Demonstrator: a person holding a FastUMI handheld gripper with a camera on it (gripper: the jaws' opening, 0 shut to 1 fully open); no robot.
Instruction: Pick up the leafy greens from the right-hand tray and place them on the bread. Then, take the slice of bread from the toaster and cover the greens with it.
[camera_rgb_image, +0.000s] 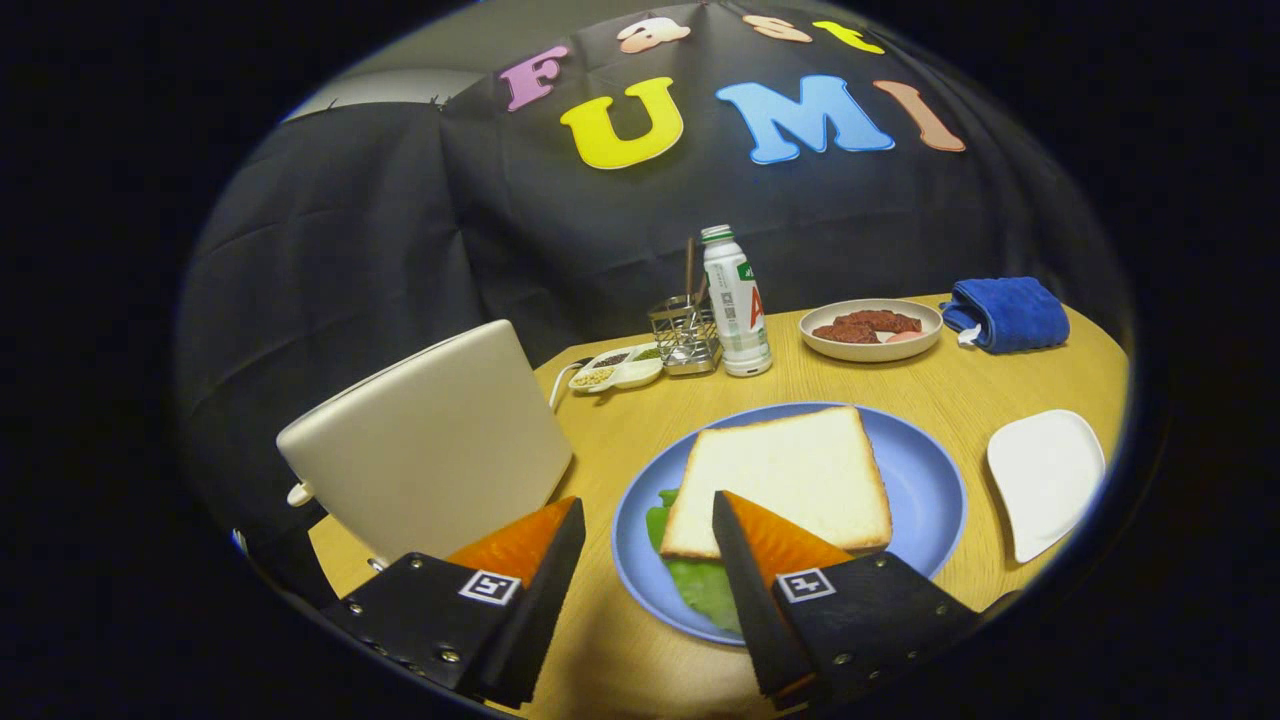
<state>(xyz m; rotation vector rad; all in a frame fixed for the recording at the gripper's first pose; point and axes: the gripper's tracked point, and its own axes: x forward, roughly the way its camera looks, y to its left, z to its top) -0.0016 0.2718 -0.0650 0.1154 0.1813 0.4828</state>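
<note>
Wide-open claw (648, 520) hangs empty above the table (640, 420); bread slice (785, 478) covers leafy greens (700, 580) on the blue plate (930, 490).

Dim, warm overhead light on the table (640, 650), strong fisheye bending at edges, perhaps slightly soft focus.

At the far side of the wooden surface (840, 385) stands a white drink bottle (736, 302) with a green cap, touching a wire utensil caddy (686, 336). Just beside the caddy lies a divided dish of seeds (618, 369). Farther right sit a shallow bowl of reddish-brown food (871, 329) and a folded blue towel (1006, 314).
</note>
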